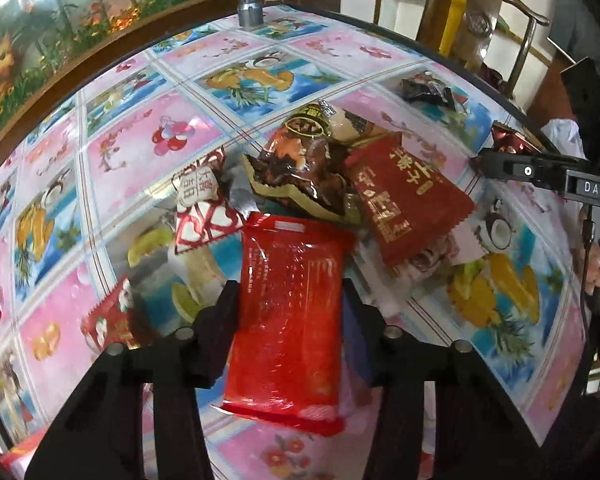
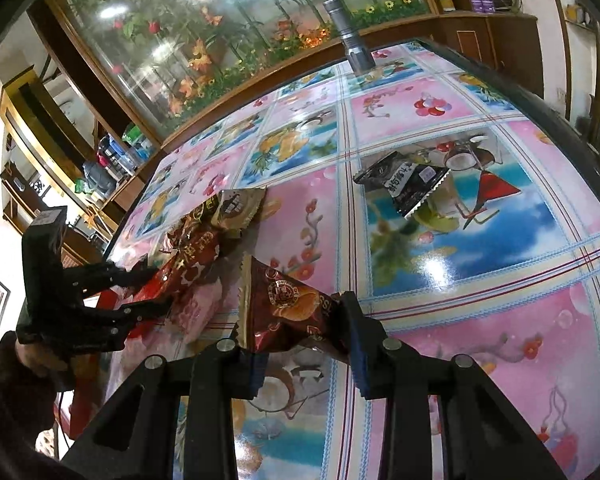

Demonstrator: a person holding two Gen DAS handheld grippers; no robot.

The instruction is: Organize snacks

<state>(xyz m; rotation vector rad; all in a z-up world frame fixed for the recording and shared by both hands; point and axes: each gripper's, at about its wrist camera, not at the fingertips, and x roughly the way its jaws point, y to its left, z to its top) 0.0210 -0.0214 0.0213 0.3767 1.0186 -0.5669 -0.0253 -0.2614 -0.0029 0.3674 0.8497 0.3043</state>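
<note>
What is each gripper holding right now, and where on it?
Left gripper clamps the red packet across its middle, by the long sides. Right gripper pinches the brown packet at its near end.

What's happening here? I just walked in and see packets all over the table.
A person holding a gripper in each hand is sorting snacks on a fruit-patterned tablecloth. The left gripper is closed on a bright red packet beside the snack pile. The right gripper is clamped on a dark brown packet. A black packet lies apart, and a metal flashlight stands at the far edge.
</note>
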